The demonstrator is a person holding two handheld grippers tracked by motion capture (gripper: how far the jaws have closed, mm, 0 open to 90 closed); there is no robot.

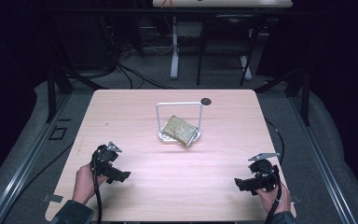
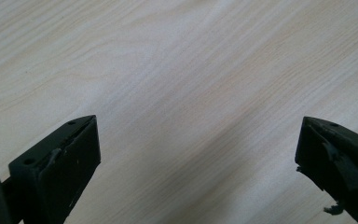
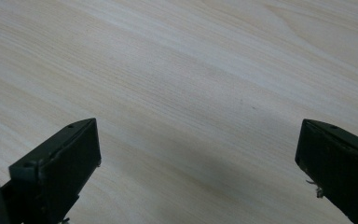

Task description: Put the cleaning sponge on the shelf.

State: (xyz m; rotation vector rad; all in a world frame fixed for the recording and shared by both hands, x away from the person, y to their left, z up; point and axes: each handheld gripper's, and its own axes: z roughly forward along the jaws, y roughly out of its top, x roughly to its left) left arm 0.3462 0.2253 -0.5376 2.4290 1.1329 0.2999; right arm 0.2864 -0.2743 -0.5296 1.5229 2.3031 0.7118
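A white wire stand [image 1: 179, 107] with an oval base stands in the middle of the wooden table [image 1: 135, 121], and a gold glittery pouch [image 1: 180, 130] leans against it. My left gripper [image 1: 121, 176] is held low at the front left, jaws wide apart with bare tabletop between them [image 2: 196, 140]. At the front right, my right gripper [image 1: 239, 183] is open too, over bare wood [image 3: 198, 144]. Both grippers are well short of the pouch and hold nothing.
A small dark round hole [image 1: 206, 101] sits near the table's far edge behind the stand. Beyond the table are desk legs [image 1: 174, 46], cables on grey floor and dark curtains on both sides.
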